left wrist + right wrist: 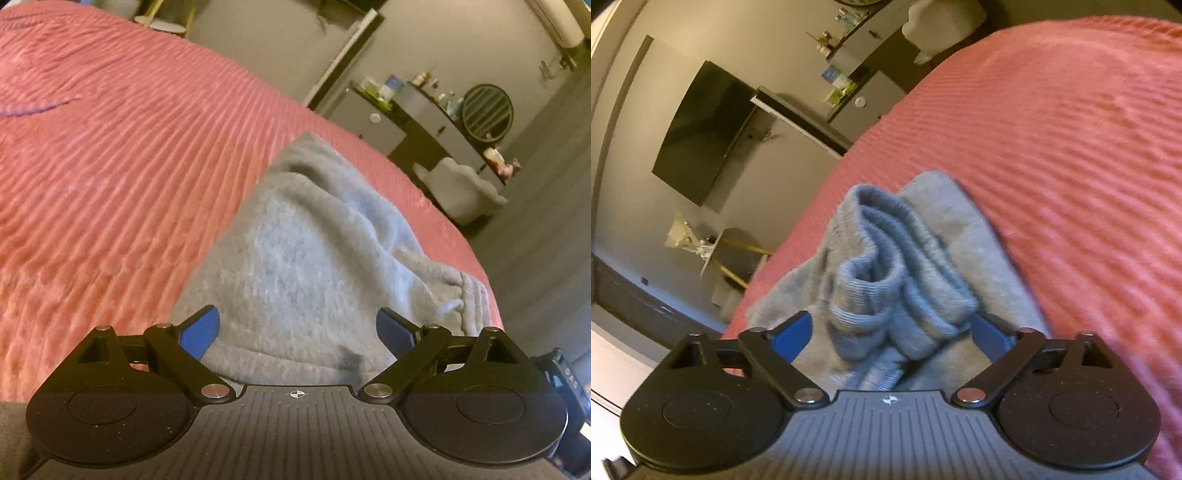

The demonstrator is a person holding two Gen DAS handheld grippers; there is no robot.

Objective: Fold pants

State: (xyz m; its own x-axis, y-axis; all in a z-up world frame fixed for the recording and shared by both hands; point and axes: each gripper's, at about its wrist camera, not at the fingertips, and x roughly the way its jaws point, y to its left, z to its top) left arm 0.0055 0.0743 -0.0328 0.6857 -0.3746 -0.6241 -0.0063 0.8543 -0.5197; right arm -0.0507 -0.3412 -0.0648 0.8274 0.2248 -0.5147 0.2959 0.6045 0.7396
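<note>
The left gripper (297, 332) has its blue-padded fingers (201, 332) spread wide, the pads clear of the cloth, with the grey fleece sweatpants (306, 243) lying just beyond and beneath the gap between them. Nothing is clamped. From this gripper the pants run forward and slightly right as a folded slab, long axis pointing away toward the far edge of the bed, and narrowing toward a rounded far end. To the gripper's right a ribbed band (469, 295) of the pants sits close to the edge of the pink ribbed bedspread (110, 184); past that edge the bed drops to the floor, so little room remains on that side. To the gripper's left and ahead, the bedspread stretches bare and wide.

The right gripper (892, 334) also stands with its fingers (792, 334) apart, and the bunched ribbed cuffs (886, 280) of the pants rise in the gap between them; whether the right-hand pad touches the cloth cannot be told, as the cuffs hide part of it. Here the stacked cuffs curl upward and their open ends point away from the gripper. The bed's edge runs close on this gripper's left, with a dark wall-mounted screen (701, 133) beyond; open bedspread lies to its right and ahead.
</note>
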